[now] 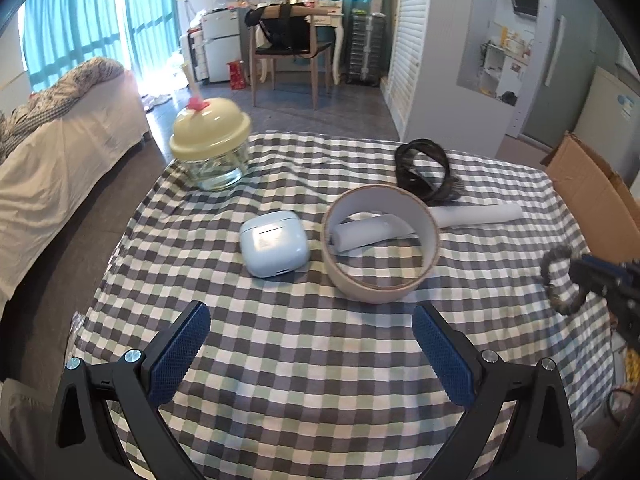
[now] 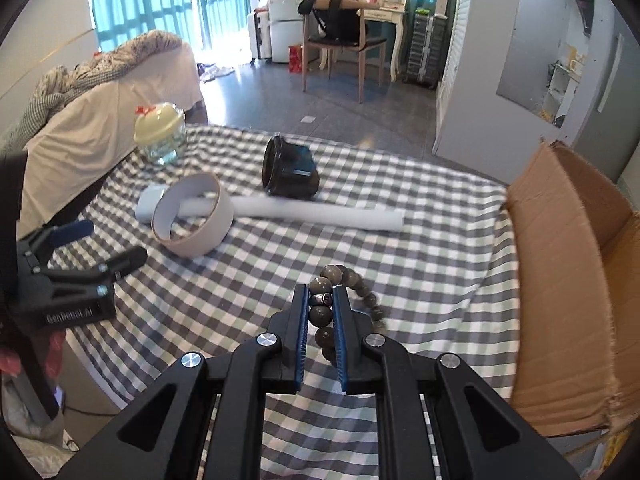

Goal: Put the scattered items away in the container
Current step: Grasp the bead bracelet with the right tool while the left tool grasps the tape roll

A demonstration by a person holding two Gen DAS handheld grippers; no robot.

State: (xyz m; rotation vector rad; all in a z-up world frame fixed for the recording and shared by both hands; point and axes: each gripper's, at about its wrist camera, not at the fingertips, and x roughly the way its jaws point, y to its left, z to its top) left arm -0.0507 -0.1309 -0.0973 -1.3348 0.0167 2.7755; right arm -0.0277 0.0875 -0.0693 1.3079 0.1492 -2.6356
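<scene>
The right tool (image 2: 320,300) is pinched on a bead bracelet (image 2: 320,314) — its dark round beads sit between the blue pads, and the rest of the loop curls off to the right above the checked counter (image 2: 420,280). A cardboard box (image 2: 568,280) stands open at the counter's right edge. Farther back lie a long white tube (image 2: 320,213), a wide tape ring (image 2: 194,220) with a pale case (image 2: 147,207) just behind it, a black pot (image 2: 290,174) tipped on its side, and a cream-lidded glass jar (image 2: 160,134). The left tool (image 2: 106,244) — its jaws spread — hangs at the left.
</scene>
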